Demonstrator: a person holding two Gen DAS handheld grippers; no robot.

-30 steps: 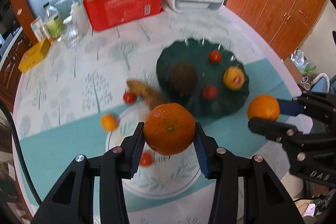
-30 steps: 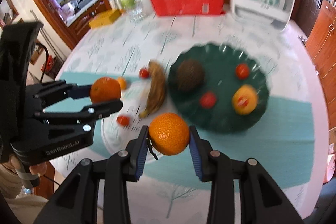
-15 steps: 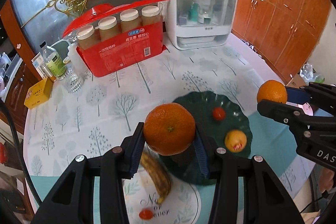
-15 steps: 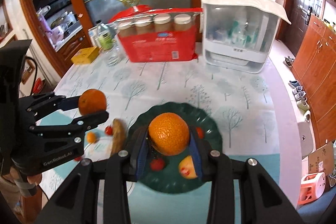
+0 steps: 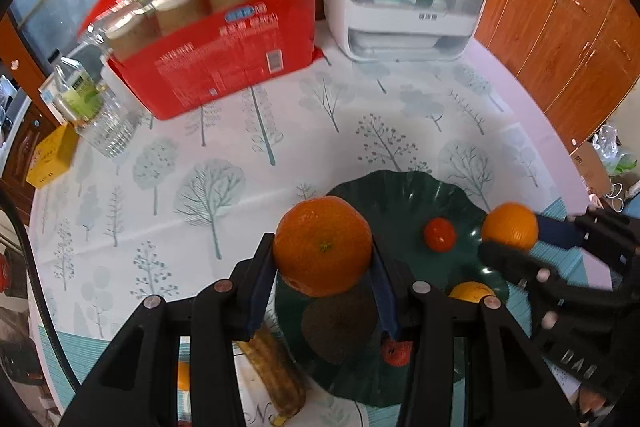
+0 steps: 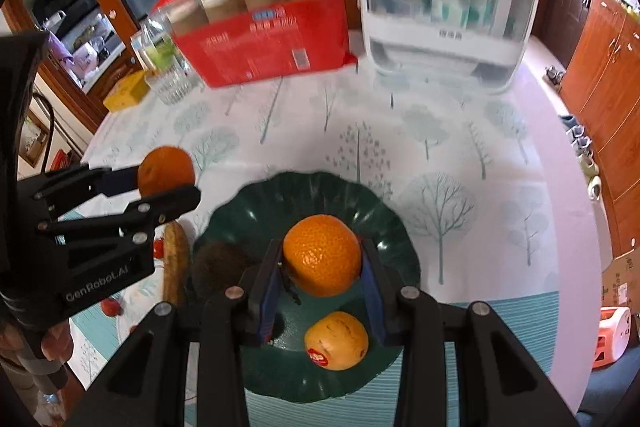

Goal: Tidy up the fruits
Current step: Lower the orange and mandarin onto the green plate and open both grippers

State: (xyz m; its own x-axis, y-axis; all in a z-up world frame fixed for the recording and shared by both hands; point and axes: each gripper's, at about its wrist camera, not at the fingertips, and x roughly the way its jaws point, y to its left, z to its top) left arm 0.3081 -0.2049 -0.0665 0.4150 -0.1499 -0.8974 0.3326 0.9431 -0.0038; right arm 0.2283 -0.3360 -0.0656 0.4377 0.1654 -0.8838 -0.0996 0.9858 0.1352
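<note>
The left gripper (image 5: 323,247) clamps a large orange (image 5: 322,245) between its blue pads, held above the near-left rim of the dark green plate (image 5: 400,189). The right gripper (image 6: 322,261) pinches a second orange (image 6: 322,254) — this one over the plate's middle. On the plate lie a yellow stickered fruit (image 6: 336,339), a small red fruit (image 5: 439,234) and a brown round fruit (image 6: 218,263). A banana (image 6: 174,263) lies just left of the plate on the tree-patterned tablecloth (image 5: 248,163).

My left gripper (image 6: 168,187) reads "GenRobot.AI"; my right gripper (image 5: 516,243) shows "DAS"; the red box (image 5: 224,59) print is too blurred to read.
</note>
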